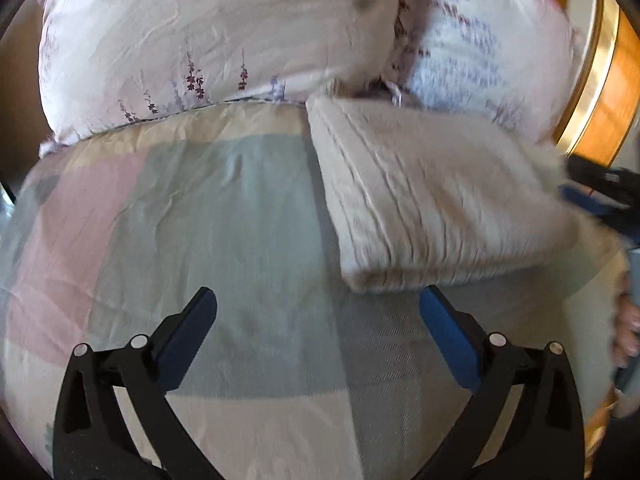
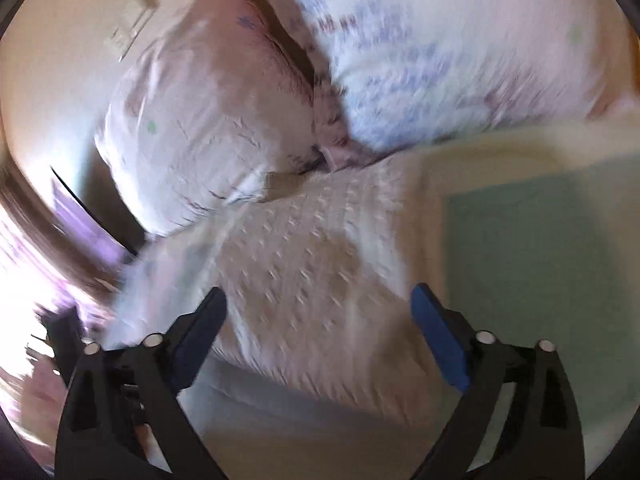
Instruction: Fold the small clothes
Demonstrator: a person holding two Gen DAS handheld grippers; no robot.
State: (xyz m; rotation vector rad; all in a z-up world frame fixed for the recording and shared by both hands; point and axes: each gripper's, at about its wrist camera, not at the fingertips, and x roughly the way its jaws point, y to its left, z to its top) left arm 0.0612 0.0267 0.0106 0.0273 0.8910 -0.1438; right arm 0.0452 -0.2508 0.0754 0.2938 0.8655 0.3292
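Note:
A folded beige textured garment [image 1: 432, 200] lies on the checked bedspread [image 1: 200, 220], right of centre, below the pillows. My left gripper [image 1: 318, 300] is open and empty, hovering over the bedspread just in front of the garment's near edge. In the right wrist view the same garment [image 2: 312, 264] appears blurred, lying ahead between the fingers. My right gripper [image 2: 318, 300] is open and empty above the garment's near part. The right gripper also shows at the right edge of the left wrist view [image 1: 600, 192], beside the garment.
Two floral pillows [image 1: 208, 48] [image 1: 480, 52] lie at the head of the bed behind the garment. A wooden headboard with a brass strip [image 1: 600, 80] stands at the far right. The right wrist view is motion-blurred, with the pillows [image 2: 208, 128] and a wall switch [image 2: 132, 20].

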